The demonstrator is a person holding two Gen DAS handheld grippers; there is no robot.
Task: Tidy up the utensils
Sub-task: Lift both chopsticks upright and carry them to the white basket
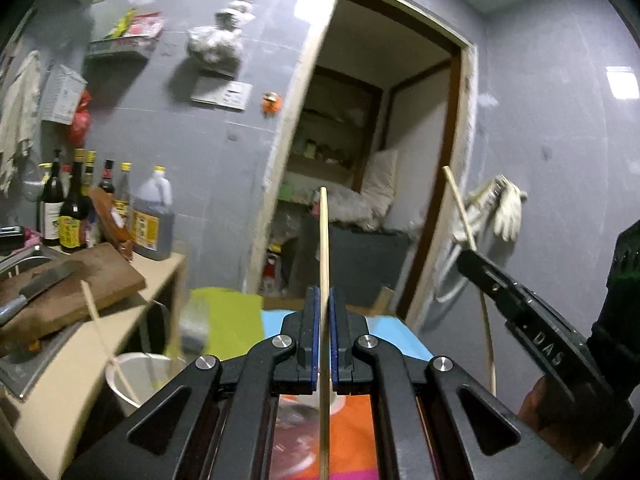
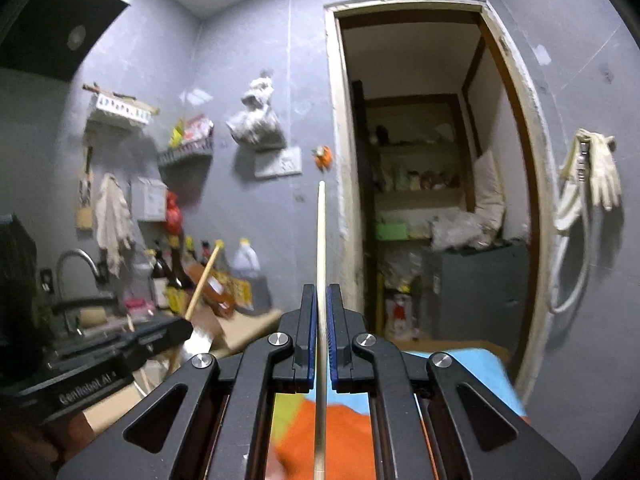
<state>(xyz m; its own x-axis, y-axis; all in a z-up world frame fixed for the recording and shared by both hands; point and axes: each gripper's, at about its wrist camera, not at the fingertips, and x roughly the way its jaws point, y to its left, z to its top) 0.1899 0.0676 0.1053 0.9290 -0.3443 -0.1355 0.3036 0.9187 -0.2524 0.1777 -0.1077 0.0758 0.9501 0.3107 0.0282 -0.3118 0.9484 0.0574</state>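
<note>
The left hand-held gripper [image 1: 324, 312] is clenched on a pale wooden chopstick [image 1: 324, 264] that stands upright between its blue pads; the stick's lower end runs out of the bottom of the left wrist view. The right hand-held gripper [image 2: 320, 312] likewise grasps a second chopstick [image 2: 320, 248], upright, its lower end cut off at the frame edge. In the left wrist view the right hand-held gripper shows again at the right edge, with its stick tilted and partly hidden behind the black fingers.

Beneath both sets of fingers lie blurred orange, blue and yellow-green surfaces; what they are cannot be told. Down to the left, a white container [image 1: 132, 376] holds more chopsticks [image 1: 105, 340], leaning, and its far rim is smeared by motion blur. Beyond it, on the bench [image 1: 156, 280], a wooden cutting board [image 1: 100, 280] carries a knife [image 1: 44, 284]. Behind stand dark sauce bottles [image 1: 72, 208] and a large jug [image 1: 154, 216] against the grey wall. Farther off, an open doorway [image 2: 424, 168] shows dim shelves, their contents indistinct.
</note>
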